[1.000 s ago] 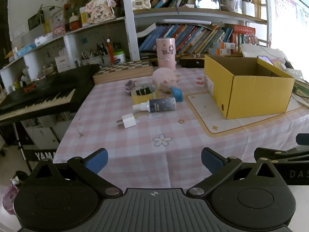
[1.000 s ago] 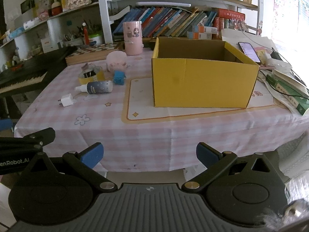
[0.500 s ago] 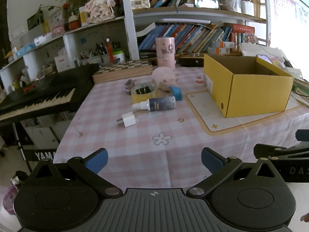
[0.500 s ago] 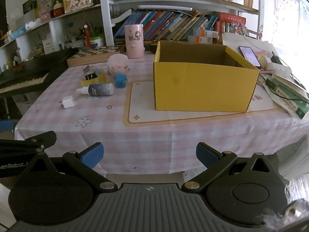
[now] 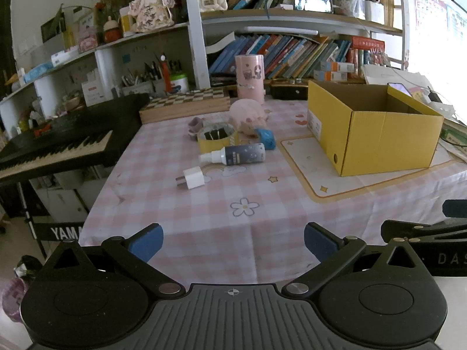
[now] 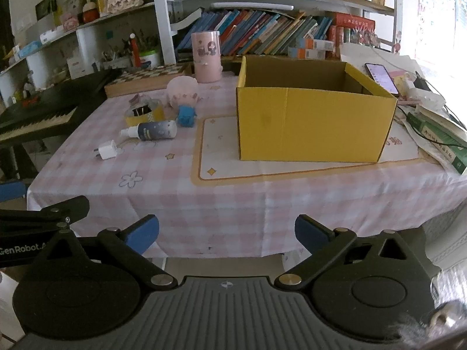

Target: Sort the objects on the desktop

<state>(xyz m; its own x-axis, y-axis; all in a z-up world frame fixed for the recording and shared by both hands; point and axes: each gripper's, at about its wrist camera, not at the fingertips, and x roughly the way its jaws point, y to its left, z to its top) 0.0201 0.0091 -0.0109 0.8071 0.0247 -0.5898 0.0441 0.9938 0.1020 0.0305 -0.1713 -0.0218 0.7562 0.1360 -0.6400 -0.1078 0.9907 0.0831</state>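
On the checked tablecloth [image 5: 221,221], the spray bottle [image 5: 233,155], white charger [image 5: 192,178], blue toy [image 5: 265,138] and tape roll [image 5: 216,138] lie clustered left of the open yellow box [image 6: 315,122]. Left gripper [image 5: 233,242] and right gripper [image 6: 227,234] hover at the near edge, jaws spread wide, holding nothing.

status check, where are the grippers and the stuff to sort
Left gripper open, empty, short of the table edge. Right gripper open, empty. Charger, spray bottle lying untouched left of yellow box. Nothing blocking.
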